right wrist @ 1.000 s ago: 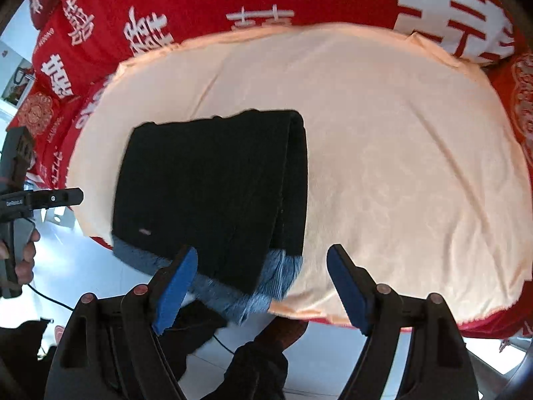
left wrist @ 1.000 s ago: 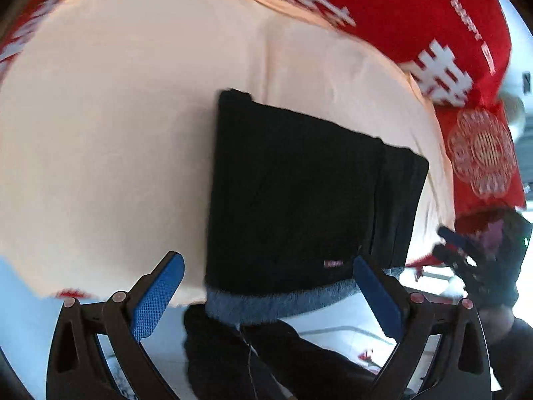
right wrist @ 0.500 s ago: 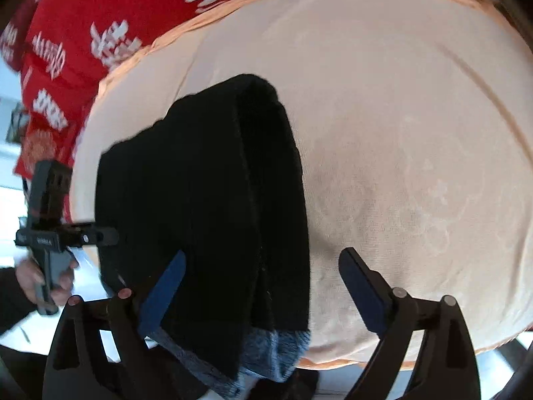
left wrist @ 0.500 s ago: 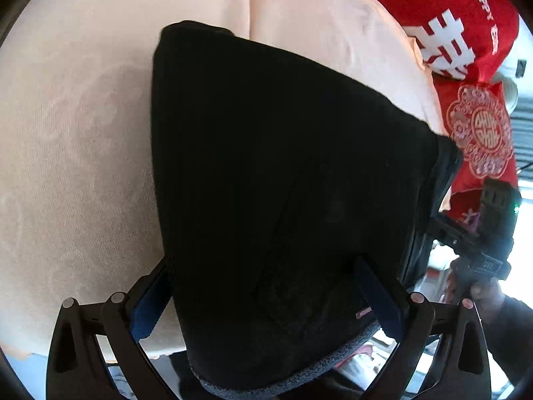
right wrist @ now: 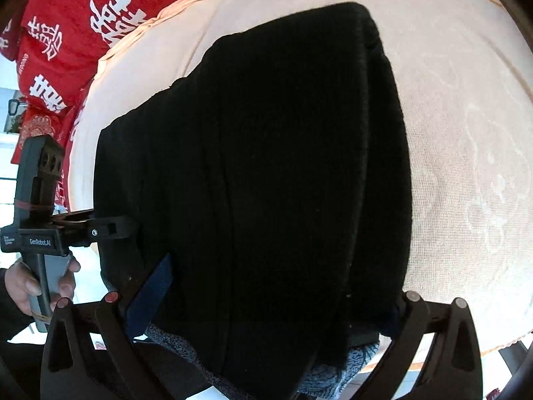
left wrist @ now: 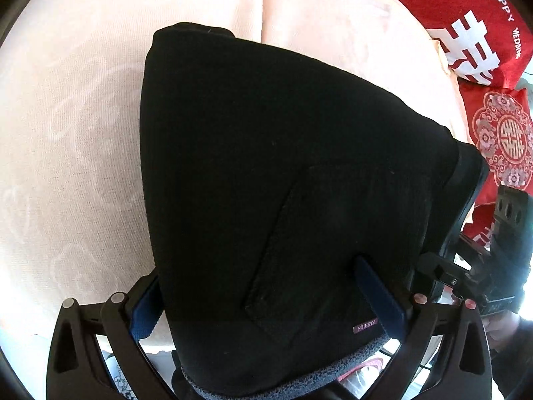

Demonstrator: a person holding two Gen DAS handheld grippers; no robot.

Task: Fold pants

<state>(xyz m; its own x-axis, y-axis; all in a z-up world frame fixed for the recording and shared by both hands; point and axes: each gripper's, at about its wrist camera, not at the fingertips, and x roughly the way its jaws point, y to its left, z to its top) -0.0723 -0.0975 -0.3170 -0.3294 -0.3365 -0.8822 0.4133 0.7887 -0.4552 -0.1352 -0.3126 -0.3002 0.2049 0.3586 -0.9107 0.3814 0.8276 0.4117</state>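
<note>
**On the peach cloth: pants folded, both grippers at the near edge**

Far left in the right wrist view, your hand (right wrist: 40, 280) grips the handle of the left gripper (right wrist: 110, 228), whose tip reaches the left edge of the pants (right wrist: 266, 166). In its own view, that left gripper (left wrist: 266, 303) has its fingers spread wide, one blue pad (left wrist: 145, 313) at the pants' left edge and the other lying on top of the fabric beside a small label (left wrist: 365, 326); nothing is pinched between them.

The pants lie as a black folded stack on the peach cloth (left wrist: 66, 166), with a grey-blue waistband (left wrist: 333, 370) hanging over the near edge. A red cover (right wrist: 66, 16) with white characters shows beyond the cloth.

To the right, your right gripper (right wrist: 266, 306) is likewise spread wide, straddling the stack's near end. Its left pad (right wrist: 150, 296) rests on the fabric; the right one is mostly hidden behind the fold, so you hold nothing there.
</note>
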